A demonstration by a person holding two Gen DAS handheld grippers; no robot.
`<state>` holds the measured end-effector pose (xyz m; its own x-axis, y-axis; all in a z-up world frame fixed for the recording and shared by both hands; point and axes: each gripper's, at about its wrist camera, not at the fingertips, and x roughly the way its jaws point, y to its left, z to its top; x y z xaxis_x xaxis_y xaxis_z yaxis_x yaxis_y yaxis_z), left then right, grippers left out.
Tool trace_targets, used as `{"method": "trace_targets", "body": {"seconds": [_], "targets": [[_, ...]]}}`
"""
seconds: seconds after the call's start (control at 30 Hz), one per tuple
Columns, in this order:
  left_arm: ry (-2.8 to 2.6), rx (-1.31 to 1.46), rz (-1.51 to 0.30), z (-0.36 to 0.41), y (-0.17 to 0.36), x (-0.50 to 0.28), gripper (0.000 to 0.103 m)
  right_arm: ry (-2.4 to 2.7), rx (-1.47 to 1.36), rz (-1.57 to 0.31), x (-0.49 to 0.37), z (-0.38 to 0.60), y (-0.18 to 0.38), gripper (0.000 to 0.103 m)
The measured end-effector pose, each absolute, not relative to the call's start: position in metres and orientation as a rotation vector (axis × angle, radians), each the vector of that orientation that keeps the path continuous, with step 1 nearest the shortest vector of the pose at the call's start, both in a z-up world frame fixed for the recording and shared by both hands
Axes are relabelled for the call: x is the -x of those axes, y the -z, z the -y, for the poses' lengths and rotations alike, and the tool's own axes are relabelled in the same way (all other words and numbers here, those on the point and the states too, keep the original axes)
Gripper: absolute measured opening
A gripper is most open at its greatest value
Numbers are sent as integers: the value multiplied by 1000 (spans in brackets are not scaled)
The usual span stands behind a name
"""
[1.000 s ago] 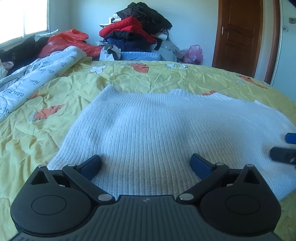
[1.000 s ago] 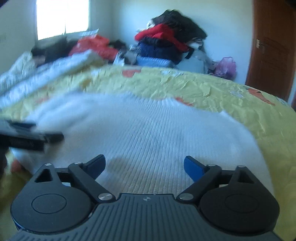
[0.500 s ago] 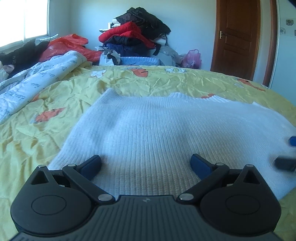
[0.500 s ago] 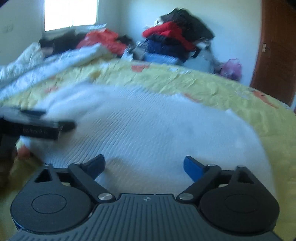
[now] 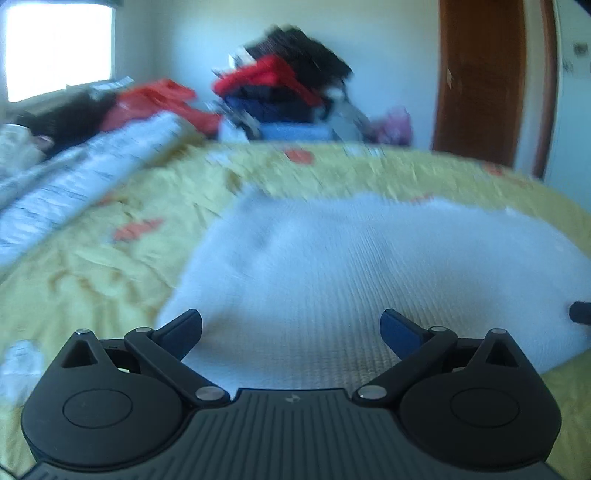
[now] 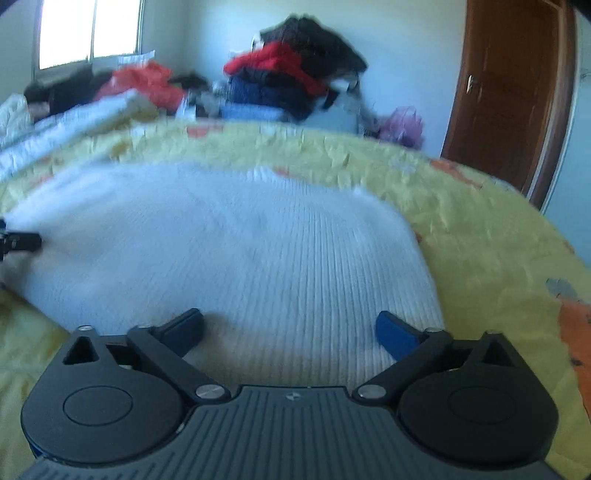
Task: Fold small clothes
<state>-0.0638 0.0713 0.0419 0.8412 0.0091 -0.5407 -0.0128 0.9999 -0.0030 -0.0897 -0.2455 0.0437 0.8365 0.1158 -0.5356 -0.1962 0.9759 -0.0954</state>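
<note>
One white ribbed knit garment lies spread flat on the bed, on top of a yellow bedspread printed with orange shapes. In the right wrist view the same garment fills the centre of the frame, its ribs running away from the camera and its far edge ending short of the far side of the bed. Both views are blurred, so fine detail of the knit's edges cannot be read.

Left gripper: the fingers stand wide apart, with nothing between them. It is positioned at the near edge of the garment, toward the garment's left corner; whether the fingers touch the fabric cannot be determined.

Right gripper: the fingers are likewise spread wide and hold nothing. It is positioned at the near edge, toward the garment's right corner, with the right-hand blue fingertip over the knit close to its side edge. Contact with the fabric cannot be determined.

Each gripper appears as a dark tip at the margin of the other's view, well apart from it along the near edge.

Surroundings: a pale printed quilt is bunched along the left side of the bed. Beyond the bed, a pile of clothes in red, black and dark blue rests against the wall. A window is at the upper left, and a brown wooden door is at the right.
</note>
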Motion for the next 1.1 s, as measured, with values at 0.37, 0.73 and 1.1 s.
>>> {"method": "trace_targets", "body": {"seconds": [0.37,0.73,1.1], "targets": [[-19,669,-781,-137,-26,71,103,-140,97,-544,88,257,-25,102],[-262,627,-801,-106,-33,35,70,-147,111,-553,91,253,-22,103],[-375,338,-729,-50,-70,24,17,-173,65,-551,91,259,-23,103]]}}
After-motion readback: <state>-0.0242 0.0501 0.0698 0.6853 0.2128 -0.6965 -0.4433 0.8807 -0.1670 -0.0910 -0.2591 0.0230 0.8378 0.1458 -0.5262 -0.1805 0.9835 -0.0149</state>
